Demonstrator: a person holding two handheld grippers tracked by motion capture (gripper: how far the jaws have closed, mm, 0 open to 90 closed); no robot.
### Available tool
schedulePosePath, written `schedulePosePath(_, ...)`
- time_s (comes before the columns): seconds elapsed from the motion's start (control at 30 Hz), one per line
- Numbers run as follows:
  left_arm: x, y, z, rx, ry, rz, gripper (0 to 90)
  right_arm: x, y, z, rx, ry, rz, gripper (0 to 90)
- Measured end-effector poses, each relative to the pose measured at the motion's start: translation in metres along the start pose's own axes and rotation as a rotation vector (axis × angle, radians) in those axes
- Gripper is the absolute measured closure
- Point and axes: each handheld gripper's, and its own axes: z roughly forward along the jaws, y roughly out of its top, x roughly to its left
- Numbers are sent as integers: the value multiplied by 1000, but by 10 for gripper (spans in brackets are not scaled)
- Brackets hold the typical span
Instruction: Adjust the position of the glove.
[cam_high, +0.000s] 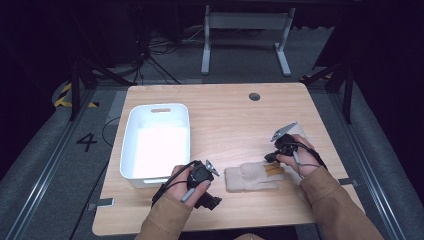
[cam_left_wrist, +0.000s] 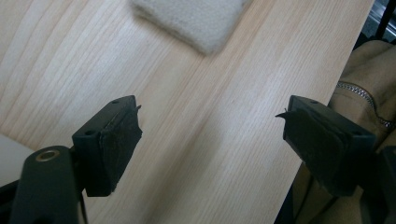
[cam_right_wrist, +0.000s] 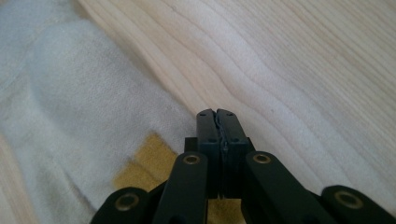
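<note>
High view: we see the cream glove lying flat near the table's front edge, between our hands. Our left gripper stands wide with nothing in it; our right gripper is pinched closed at the glove's yellow-marked end, apparently on its edge. A thin pinch could slip if we lift.

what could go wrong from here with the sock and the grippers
1. The right gripper is shut above the sock's yellow-brown end and looks empty; if it lifts now, the sock probably stays on the table.
2. The left gripper is open over bare wood, with the sock beyond its jaws; closing here would likely catch nothing.
3. The bin stands close beside the left hand, which could bump it.
</note>
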Motion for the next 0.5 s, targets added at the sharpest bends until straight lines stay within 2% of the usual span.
schedulePosePath(0.17, -1, 7, 4, 7, -11, 22, 193, 3, -7, -4, 10, 10, 9, 897)
schedulePosePath(0.27, -1, 9, 6, 12, -15, 29, 193, 5, -10, -6, -9, 5, 12, 897)
schedulePosePath(0.5, -1, 12, 7, 8, -21, 37, 192, 9, -11, -24, -112, -7, 10, 879)
